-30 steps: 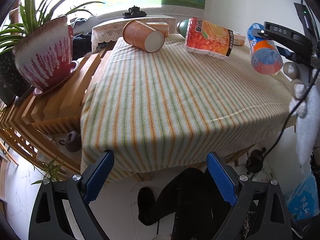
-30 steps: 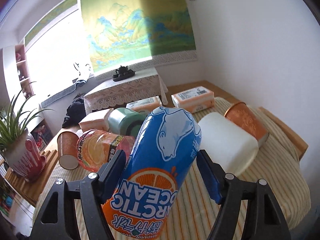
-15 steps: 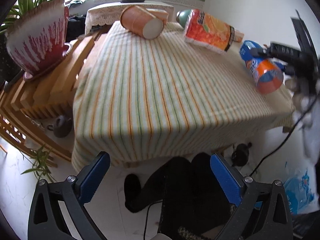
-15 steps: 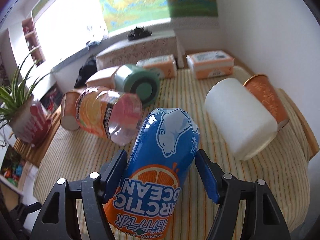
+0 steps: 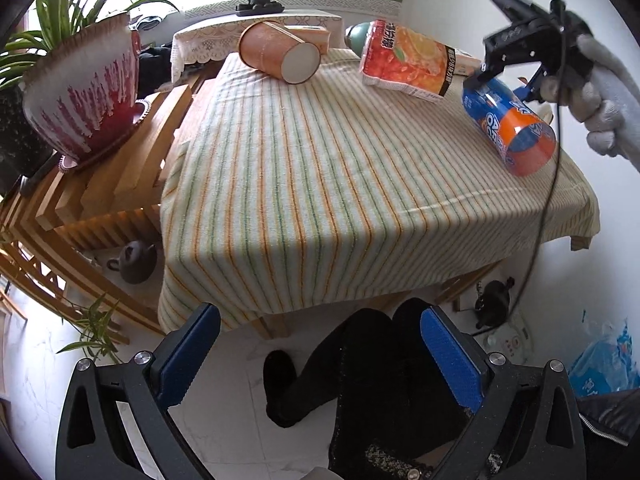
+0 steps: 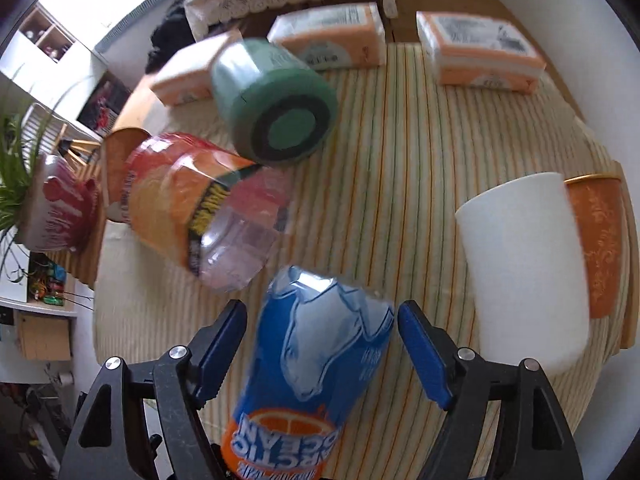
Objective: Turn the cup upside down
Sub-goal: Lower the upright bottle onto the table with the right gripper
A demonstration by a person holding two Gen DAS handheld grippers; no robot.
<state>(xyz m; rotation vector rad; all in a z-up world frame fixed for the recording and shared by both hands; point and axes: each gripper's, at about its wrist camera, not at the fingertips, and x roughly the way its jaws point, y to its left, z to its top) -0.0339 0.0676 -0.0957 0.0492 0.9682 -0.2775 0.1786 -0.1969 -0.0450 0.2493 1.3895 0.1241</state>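
My right gripper point(image 6: 320, 344) is shut on a blue and orange Arctic Ocean cup point(image 6: 316, 364). It holds the cup tilted, low over the striped tablecloth point(image 6: 400, 168) at the table's right front; the cup also shows in the left wrist view point(image 5: 508, 126), under the right gripper point(image 5: 508, 84). My left gripper point(image 5: 320, 356) is open and empty, off the table's front edge above the floor. Whether the cup touches the cloth I cannot tell.
Lying on the table are a clear orange-label cup point(image 6: 200, 204), a green cup point(image 6: 276, 100), a white cup point(image 6: 524, 264), an orange cup point(image 6: 600, 240) and a paper cup point(image 5: 280, 56). Tissue packs point(image 6: 476, 52) sit at the back. A red plant pot point(image 5: 80, 96) stands on the wooden rack at left.
My right gripper has pitched down and lowered the cup toward the tablecloth. My left gripper has pulled back and risen, away from the table's front edge.
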